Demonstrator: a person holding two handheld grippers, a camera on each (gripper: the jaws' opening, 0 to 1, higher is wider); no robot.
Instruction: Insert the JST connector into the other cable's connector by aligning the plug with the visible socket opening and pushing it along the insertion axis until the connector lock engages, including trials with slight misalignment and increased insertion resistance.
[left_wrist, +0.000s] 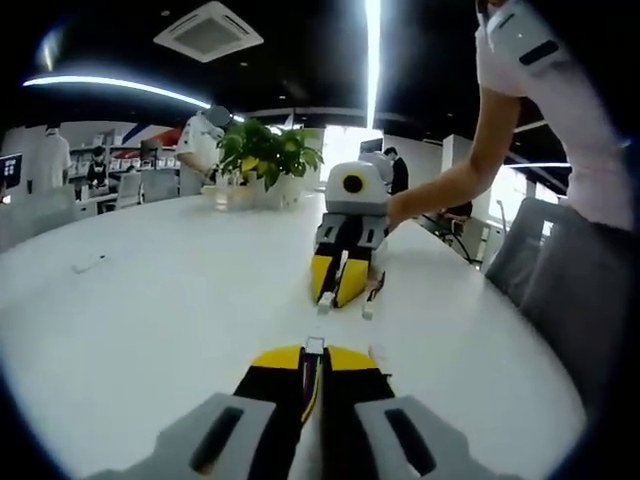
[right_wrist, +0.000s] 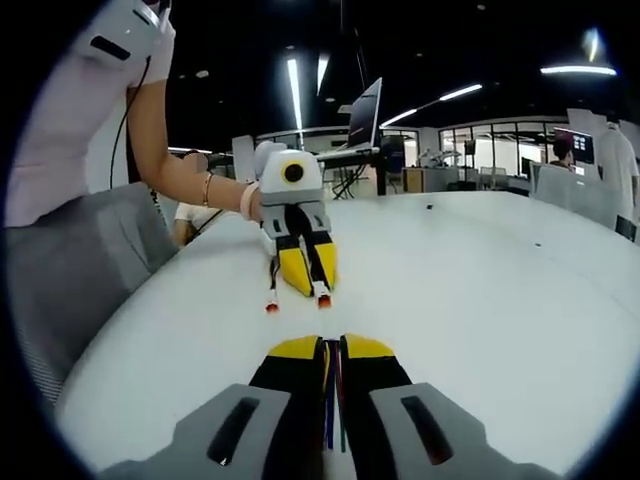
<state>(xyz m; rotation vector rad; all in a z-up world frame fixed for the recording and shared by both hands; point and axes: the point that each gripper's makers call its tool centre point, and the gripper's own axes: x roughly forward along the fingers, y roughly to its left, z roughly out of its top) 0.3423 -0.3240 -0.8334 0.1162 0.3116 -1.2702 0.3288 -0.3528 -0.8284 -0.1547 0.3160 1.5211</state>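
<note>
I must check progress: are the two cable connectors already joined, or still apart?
Apart. In the left gripper view, the left hand-held gripper holds its white connector, and bare table separates it from the right hand-held gripper and its connector.

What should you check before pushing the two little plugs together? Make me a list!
1. Left tongs shut on their wire, white connector poking out at the tips: ok.
2. Right tongs shut on the other wires, with a red-tipped connector at the tips: ok.
3. A second red-tipped connector hangs loose on a wire beside the right tongs: cannot tell if it will get in the way.
4. Plug lined up with the socket opening: cannot tell, too small.
5. Connectors touching: not ok, a gap of smooth white table lies between them.
</note>
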